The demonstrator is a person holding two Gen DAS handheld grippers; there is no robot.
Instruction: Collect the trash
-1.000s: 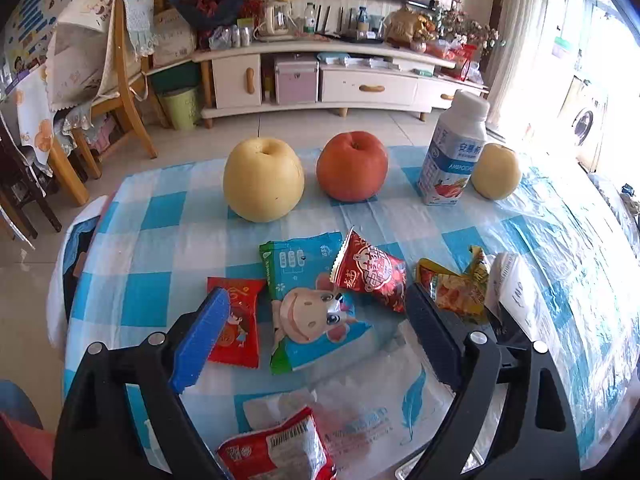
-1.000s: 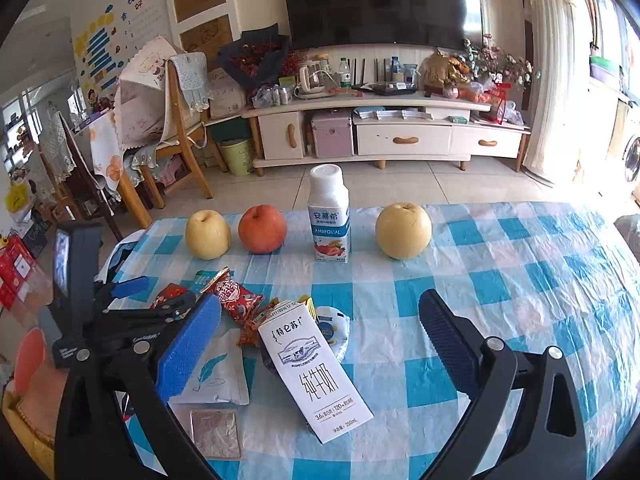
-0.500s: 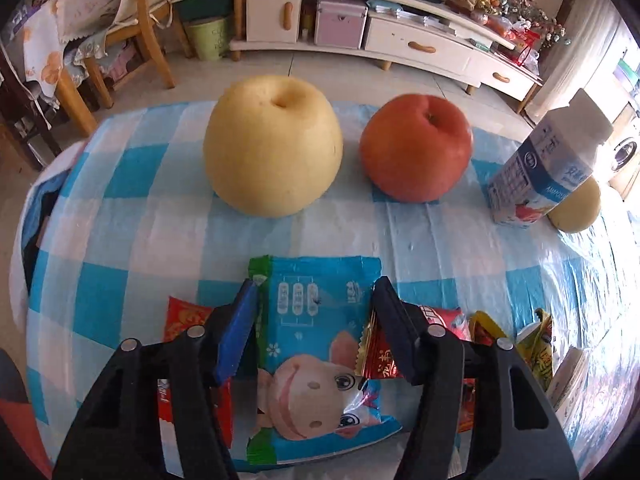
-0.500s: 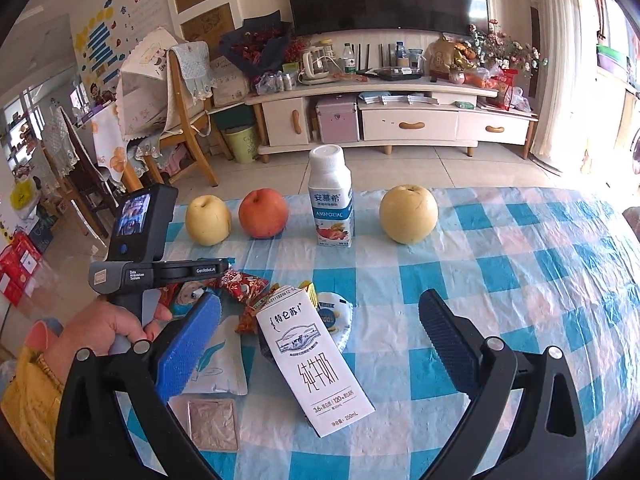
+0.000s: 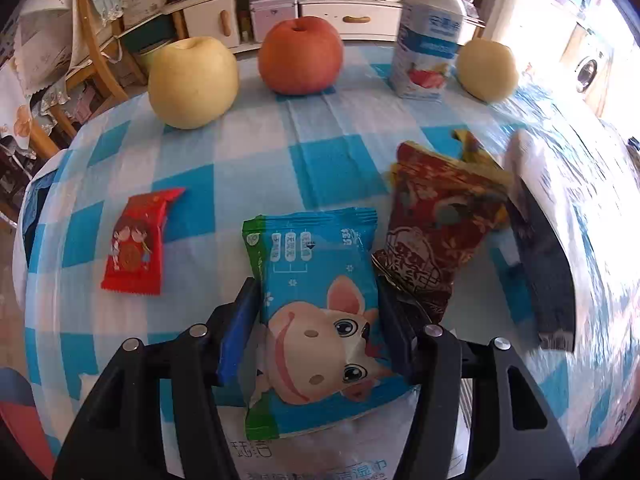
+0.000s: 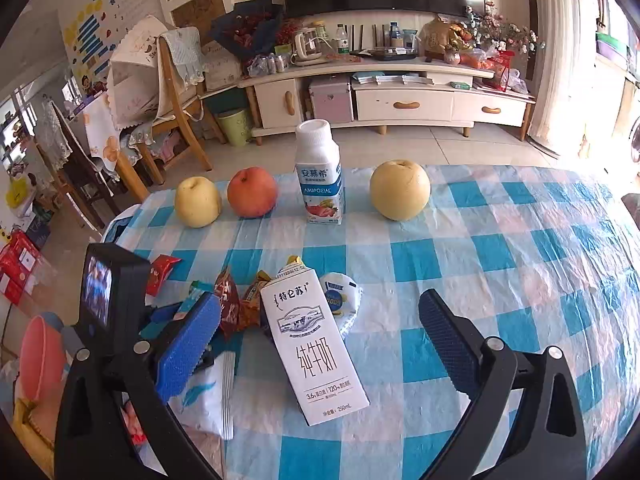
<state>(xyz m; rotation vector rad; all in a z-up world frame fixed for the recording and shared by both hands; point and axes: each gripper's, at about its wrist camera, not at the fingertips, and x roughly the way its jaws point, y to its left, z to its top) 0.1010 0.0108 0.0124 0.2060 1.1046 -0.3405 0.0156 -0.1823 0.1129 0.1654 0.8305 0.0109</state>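
Note:
My left gripper (image 5: 318, 326) is shut on a blue snack wrapper with a cartoon cow (image 5: 316, 308), one finger at each side of it. A red wrapper (image 5: 136, 242) lies to its left and a dark red wrapper (image 5: 436, 236) to its right. In the right wrist view my right gripper (image 6: 320, 344) is open above a flat white milk carton (image 6: 316, 344). A round foil lid (image 6: 342, 302) lies behind the carton. The left gripper's body (image 6: 116, 296) shows at the left among the wrappers.
Two yellow pears (image 5: 192, 82) (image 5: 486, 68), a red apple (image 5: 300, 54) and a yogurt bottle (image 5: 428, 36) stand along the far side of the blue checked tablecloth (image 6: 500, 248). A white wet-wipe pack (image 6: 208, 396) lies at the front left. Chairs and a TV cabinet stand beyond.
My left gripper moved forward and down over the blue cow wrapper and closed on it. My right gripper stayed open and hardly moved.

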